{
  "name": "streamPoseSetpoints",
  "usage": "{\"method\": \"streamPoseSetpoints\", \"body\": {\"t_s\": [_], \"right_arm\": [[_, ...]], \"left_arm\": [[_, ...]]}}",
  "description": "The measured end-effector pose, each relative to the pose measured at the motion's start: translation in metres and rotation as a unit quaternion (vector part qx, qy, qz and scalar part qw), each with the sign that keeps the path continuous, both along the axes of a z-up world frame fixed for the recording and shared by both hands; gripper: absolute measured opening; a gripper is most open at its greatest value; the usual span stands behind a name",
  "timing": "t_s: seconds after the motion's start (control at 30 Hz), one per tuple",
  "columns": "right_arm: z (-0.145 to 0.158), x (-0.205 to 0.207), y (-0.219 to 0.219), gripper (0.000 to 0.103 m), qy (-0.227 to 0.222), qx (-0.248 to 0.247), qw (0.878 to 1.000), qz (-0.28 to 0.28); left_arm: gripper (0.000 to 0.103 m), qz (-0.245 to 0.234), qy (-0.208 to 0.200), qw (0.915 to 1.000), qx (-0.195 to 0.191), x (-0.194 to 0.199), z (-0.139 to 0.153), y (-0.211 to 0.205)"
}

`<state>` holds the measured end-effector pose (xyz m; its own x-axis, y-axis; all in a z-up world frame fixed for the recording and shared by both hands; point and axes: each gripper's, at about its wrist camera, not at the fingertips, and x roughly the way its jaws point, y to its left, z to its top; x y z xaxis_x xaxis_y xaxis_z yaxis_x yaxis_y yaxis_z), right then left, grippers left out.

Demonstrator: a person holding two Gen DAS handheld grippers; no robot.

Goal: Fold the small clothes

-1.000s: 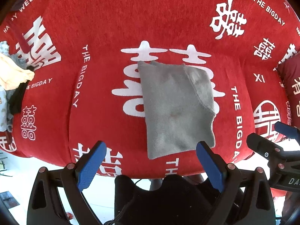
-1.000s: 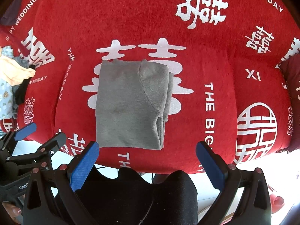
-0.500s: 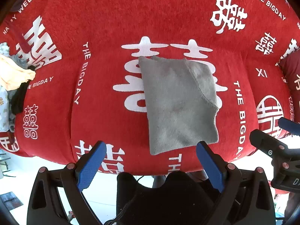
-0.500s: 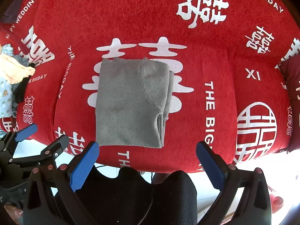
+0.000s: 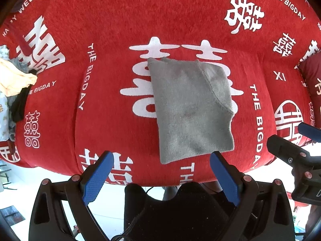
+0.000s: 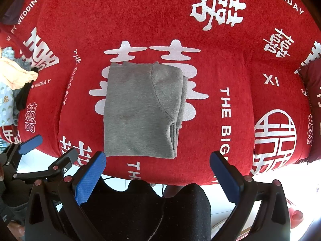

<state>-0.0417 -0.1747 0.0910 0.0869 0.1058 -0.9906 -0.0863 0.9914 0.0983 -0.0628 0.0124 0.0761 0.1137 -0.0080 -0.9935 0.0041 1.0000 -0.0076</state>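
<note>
Both views slightly back from before; folded grey garment (image 5: pixel 190 108) ahead of left gripper (image 5: pixel 162 172) and right gripper (image 6: pixel 158 170), each wide apart, empty.

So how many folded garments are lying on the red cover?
1: the grey garment, mid-cover, in front of both open grippers. The unfolded pile at the far left may hide more.

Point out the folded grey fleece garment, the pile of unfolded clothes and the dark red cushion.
folded grey fleece garment (image 6: pixel 138 110), right wrist view, middle of its top layer.
pile of unfolded clothes (image 5: pixel 14 80), left wrist view, pale yellow piece on top.
dark red cushion (image 6: pixel 312 80), right wrist view, its visible face.
</note>
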Motion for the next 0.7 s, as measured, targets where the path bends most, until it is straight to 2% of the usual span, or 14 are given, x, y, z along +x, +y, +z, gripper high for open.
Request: {"method": "streamPoseSetpoints", "body": {"t_s": [0.7], "right_arm": [[-0.0033, 0.0061, 0.0041, 0.103, 0.005, 0.003, 1.000, 0.003]], "left_arm": [[0.097, -0.001, -0.009, 0.9999, 0.005, 0.0042, 0.0009, 0.0011]]}}
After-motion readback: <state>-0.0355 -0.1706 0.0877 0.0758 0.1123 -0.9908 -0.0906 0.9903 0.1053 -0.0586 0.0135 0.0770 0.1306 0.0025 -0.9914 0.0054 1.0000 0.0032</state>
